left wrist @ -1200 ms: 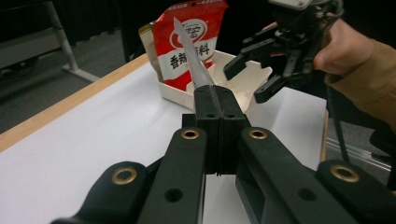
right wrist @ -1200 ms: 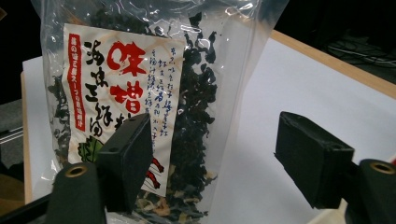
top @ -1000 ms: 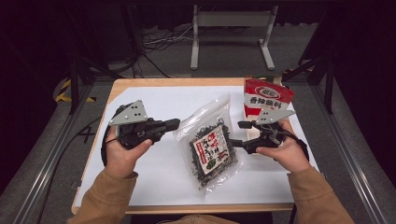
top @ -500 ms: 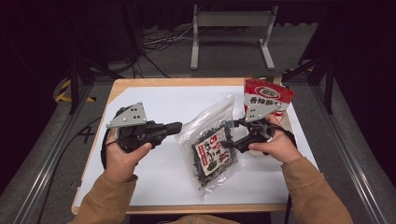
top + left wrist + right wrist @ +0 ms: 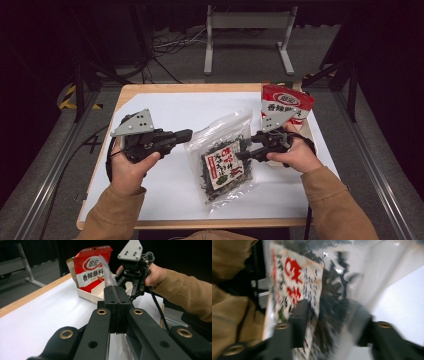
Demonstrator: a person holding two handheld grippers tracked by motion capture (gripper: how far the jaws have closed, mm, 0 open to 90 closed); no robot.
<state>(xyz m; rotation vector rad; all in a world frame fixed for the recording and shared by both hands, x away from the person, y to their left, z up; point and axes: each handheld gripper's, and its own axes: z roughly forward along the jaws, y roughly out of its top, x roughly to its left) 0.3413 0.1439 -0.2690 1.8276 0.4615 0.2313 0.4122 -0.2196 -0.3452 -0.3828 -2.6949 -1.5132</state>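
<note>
the right gripper (image 5: 246, 150) comes in from the right-hand side of the clear bag of dried seaweed (image 5: 222, 162), and its 2 jaws have just been closing with the bag's edge between them. in the right gripper view 1 jaw lies over the printed label (image 5: 297, 285) and the other sits behind the clear film, so the bag is straddled; the picture is too blurred to tell whether the pads already press on it, so i judge this a grip in the making rather than a firm hold. taking the bag by its side seam looks sensible: the film there is flat and thin, easy for narrow pads to pinch.

the left gripper (image 5: 185, 134) has its jaws pressed fully together on nothing, seen plainly in the left gripper view (image 5: 117, 311). it points at the bag's upper left corner, just beside it, likely waiting to steady or take the bag.

the bag lies flat on the white table (image 5: 165, 107), between the 2 tools. its long axis runs from the sealed top, up and right, to the bottom, down towards the person.

beyond the right gripper, a red snack pouch (image 5: 285, 105) stands in a white tray (image 5: 87, 295).
</note>
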